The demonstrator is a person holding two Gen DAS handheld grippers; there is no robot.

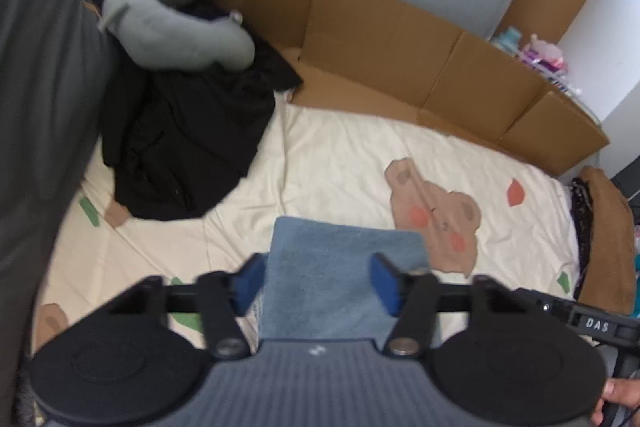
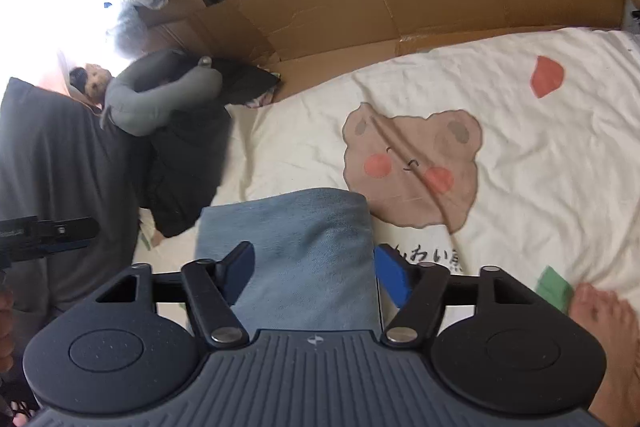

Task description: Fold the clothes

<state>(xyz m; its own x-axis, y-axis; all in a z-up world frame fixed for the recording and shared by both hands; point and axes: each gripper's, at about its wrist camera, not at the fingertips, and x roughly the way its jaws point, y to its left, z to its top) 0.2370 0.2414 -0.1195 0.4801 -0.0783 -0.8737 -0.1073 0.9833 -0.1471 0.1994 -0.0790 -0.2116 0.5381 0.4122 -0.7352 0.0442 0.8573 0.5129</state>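
Nearest in both wrist views, the 2 grippers hang above the bed with their fingers spread wide and nothing pinched: the left gripper [image 1: 316, 283] and the right gripper [image 2: 314, 273] each frame the same blue towel [image 1: 340, 267] between their blue pads, but the cloth lies flat below them, apart from the pads. At the near right of the right view, a bare foot [image 2: 600, 331] rests on the sheet.

The blue towel [image 2: 296, 251] sits on the near part of the cream bedsheet [image 1: 340, 155], already a compact rectangle with a rounded folded edge at its far side, just left of the printed bear face [image 2: 412, 167]. By that shape, folding of this piece looks finished or 1 fold short of it.

Farther left lies a heap of black clothing [image 1: 188, 139] with a grey neck pillow [image 1: 176, 23] on top; flattened cardboard [image 1: 400, 47] lines the far wall.

The likely next move is either to lift the towel aside by 2 corners, or to reach far left and draw 1 black garment out flat.
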